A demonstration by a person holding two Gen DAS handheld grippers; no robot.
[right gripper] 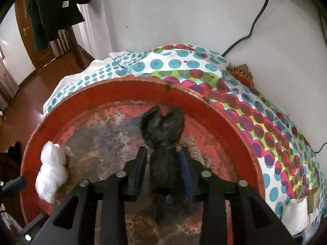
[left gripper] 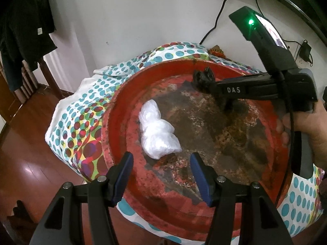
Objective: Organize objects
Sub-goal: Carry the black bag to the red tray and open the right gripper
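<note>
The right claw (right gripper: 163, 169) pinches a dark fuzzy bundle (right gripper: 163, 140) between its blue pads and holds it over the far part of the round red tray (right gripper: 214, 112), at frame centre. The left claw (left gripper: 161, 175) is spread wide at the bottom of its frame, holding nothing. Just beyond it, a crumpled white plastic bag (left gripper: 157, 130) lies on the tray floor, left of centre. The tray rests on a dotted cloth (right gripper: 177, 63).
</note>
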